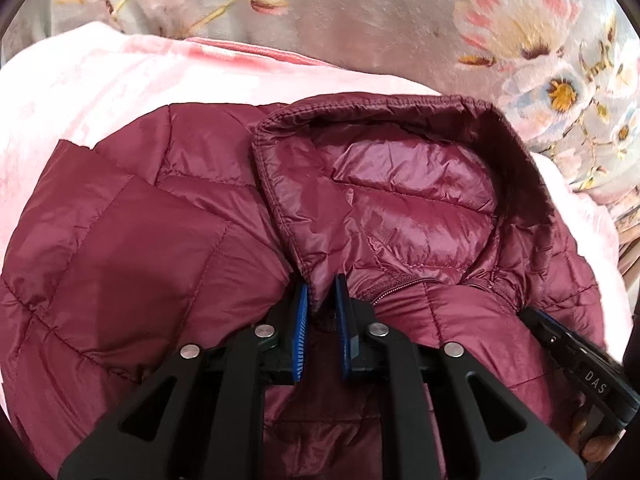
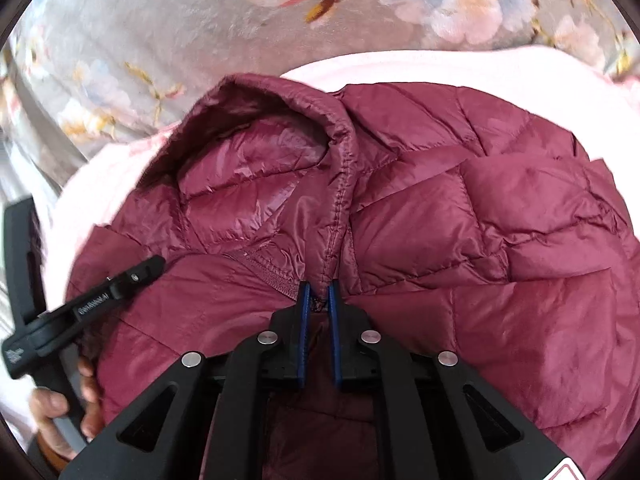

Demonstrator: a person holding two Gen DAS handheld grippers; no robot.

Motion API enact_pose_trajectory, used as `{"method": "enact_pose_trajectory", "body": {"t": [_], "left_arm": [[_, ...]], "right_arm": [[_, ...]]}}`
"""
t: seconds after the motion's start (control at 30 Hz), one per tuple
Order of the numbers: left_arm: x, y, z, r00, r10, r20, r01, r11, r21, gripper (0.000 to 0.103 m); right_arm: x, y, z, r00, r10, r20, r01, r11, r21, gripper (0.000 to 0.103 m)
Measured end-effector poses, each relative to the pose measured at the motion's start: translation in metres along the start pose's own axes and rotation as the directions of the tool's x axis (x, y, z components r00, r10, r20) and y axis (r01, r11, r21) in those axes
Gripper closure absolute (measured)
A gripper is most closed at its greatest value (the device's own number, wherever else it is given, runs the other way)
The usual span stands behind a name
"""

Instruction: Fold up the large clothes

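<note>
The left gripper (image 1: 322,292) reached forward over the maroon puffer jacket (image 1: 140,248), its blue-padded fingers (image 1: 303,320) nearly together and pinching the lower edge of the hood (image 1: 400,184) where it meets the zipper (image 1: 400,286). The right gripper (image 2: 318,292) held a similar pose from the other side, fingers (image 2: 333,320) clamped on the hood's (image 2: 256,168) seam edge beside the zipper (image 2: 272,276). The jacket (image 2: 500,240) lay spread on a pale pink blanket (image 1: 80,92), which rested on a grey floral bedspread (image 1: 360,12). Each gripper showed at the edge of the other's view, with a hand (image 2: 60,420) on the left one's handle.
</note>
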State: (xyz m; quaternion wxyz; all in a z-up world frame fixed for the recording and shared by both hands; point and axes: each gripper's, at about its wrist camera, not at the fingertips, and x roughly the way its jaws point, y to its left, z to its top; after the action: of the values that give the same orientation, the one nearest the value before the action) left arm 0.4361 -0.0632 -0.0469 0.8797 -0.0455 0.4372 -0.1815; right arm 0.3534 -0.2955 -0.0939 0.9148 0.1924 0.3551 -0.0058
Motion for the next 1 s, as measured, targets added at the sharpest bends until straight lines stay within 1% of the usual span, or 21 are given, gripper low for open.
{"method": "enact_pose_trajectory", "body": {"t": [0.03,0.07,0.13,0.17,0.2,0.23,0.27,0.3,0.33,0.43,0.47,0.5,0.53,0.57,0.6,0.67,0.73,0.77,0.8,0.87,1.0], "left_arm": [[-0.002,0.001,0.001,1.0,-0.01,-0.015,0.009,1.0,-0.011,0.086],[-0.008,0.003,0.003,0.999,-0.026,-0.033,0.025,0.999,-0.03,0.084],[-0.022,0.009,0.01,0.998,-0.051,-0.037,0.048,0.997,-0.063,0.073],[-0.031,0.013,0.017,0.997,-0.072,-0.023,0.069,0.994,-0.088,0.07],[-0.038,0.015,0.026,0.996,-0.088,-0.01,0.087,0.99,-0.11,0.065],[-0.043,0.017,0.037,0.995,-0.104,0.001,0.104,0.986,-0.13,0.06],[-0.046,0.019,0.051,0.993,-0.12,0.012,0.12,0.98,-0.159,0.058],[-0.046,0.021,0.063,0.991,-0.132,0.018,0.133,0.973,-0.188,0.055],[-0.045,0.023,0.074,0.989,-0.143,0.026,0.146,0.965,-0.219,0.055],[-0.031,0.031,0.106,0.988,-0.149,0.048,0.157,0.923,-0.351,0.055],[-0.024,0.037,0.115,0.987,-0.153,0.057,0.163,0.899,-0.405,0.055],[-0.017,0.039,0.121,0.986,-0.157,0.06,0.167,0.887,-0.431,0.055],[-0.008,0.039,0.125,0.988,-0.15,0.047,0.155,0.882,-0.445,0.055],[0.0,0.038,0.127,0.989,-0.146,0.027,0.143,0.884,-0.445,0.055],[0.011,0.036,0.128,0.99,-0.142,-0.003,0.126,0.892,-0.434,0.056],[0.03,0.03,0.124,0.99,-0.12,-0.078,0.082,0.92,-0.384,0.057],[0.04,0.026,0.114,0.988,-0.08,-0.13,0.037,0.951,-0.306,0.06],[0.045,0.025,0.109,0.988,-0.05,-0.148,0.011,0.968,-0.252,0.061],[0.047,0.023,0.105,0.987,-0.027,-0.156,-0.007,0.977,-0.213,0.063],[0.051,0.02,0.095,0.986,0.017,-0.165,-0.04,0.99,-0.135,0.066],[0.053,0.009,0.08,0.988,0.085,-0.132,-0.09,0.996,-0.028,0.067]], "right_arm": [[-0.009,-0.002,0.0,1.0,0.018,0.001,-0.018,0.999,0.033,0.092],[-0.016,-0.004,0.001,0.999,0.036,0.009,-0.036,0.998,0.052,0.087],[-0.035,-0.008,0.012,0.995,0.08,0.052,-0.085,0.991,0.1,0.086],[-0.04,-0.009,0.019,0.992,0.104,0.071,-0.113,0.986,0.125,0.083],[-0.044,-0.011,0.026,0.988,0.131,0.084,-0.142,0.978,0.15,0.074],[-0.046,-0.015,0.04,0.978,0.182,0.103,-0.2,0.958,0.205,0.07],[-0.044,-0.017,0.053,0.968,0.219,0.119,-0.243,0.936,0.256,0.067],[-0.042,-0.018,0.061,0.961,0.243,0.13,-0.271,0.918,0.289,0.066],[-0.036,-0.022,0.075,0.949,0.276,0.152,-0.313,0.883,0.35,0.066],[-0.019,-0.027,0.098,0.939,0.281,0.199,-0.343,0.819,0.461,0.066],[-0.013,-0.027,0.104,0.936,0.283,0.211,-0.351,0.805,0.478,0.066],[-0.006,-0.026,0.109,0.936,0.282,0.21,-0.351,0.799,0.488,0.067],[0.002,-0.024,0.113,0.943,0.269,0.198,-0.333,0.806,0.489,0.067],[0.011,-0.02,0.117,0.955,0.242,0.173,-0.295,0.831,0.471,0.067],[0.016,-0.017,0.119,0.965,0.216,0.145,-0.259,0.858,0.444,0.07],[0.029,-0.006,0.117,0.989,0.141,0.046,-0.148,0.934,0.325,0.072],[0.032,0.003,0.108,0.997,0.076,-0.008,-0.073,0.978,0.194,0.073],[0.031,0.006,0.103,0.999,0.036,-0.017,-0.033,0.989,0.141,0.073],[0.031,0.008,0.098,1.0,-0.017,-0.022,0.019,0.996,0.088,0.074],[0.034,0.008,0.09,0.997,-0.071,-0.03,0.072,0.997,0.033,0.078],[0.037,0.014,0.081,0.991,-0.137,-0.011,0.136,0.988,-0.068,0.083]]}}
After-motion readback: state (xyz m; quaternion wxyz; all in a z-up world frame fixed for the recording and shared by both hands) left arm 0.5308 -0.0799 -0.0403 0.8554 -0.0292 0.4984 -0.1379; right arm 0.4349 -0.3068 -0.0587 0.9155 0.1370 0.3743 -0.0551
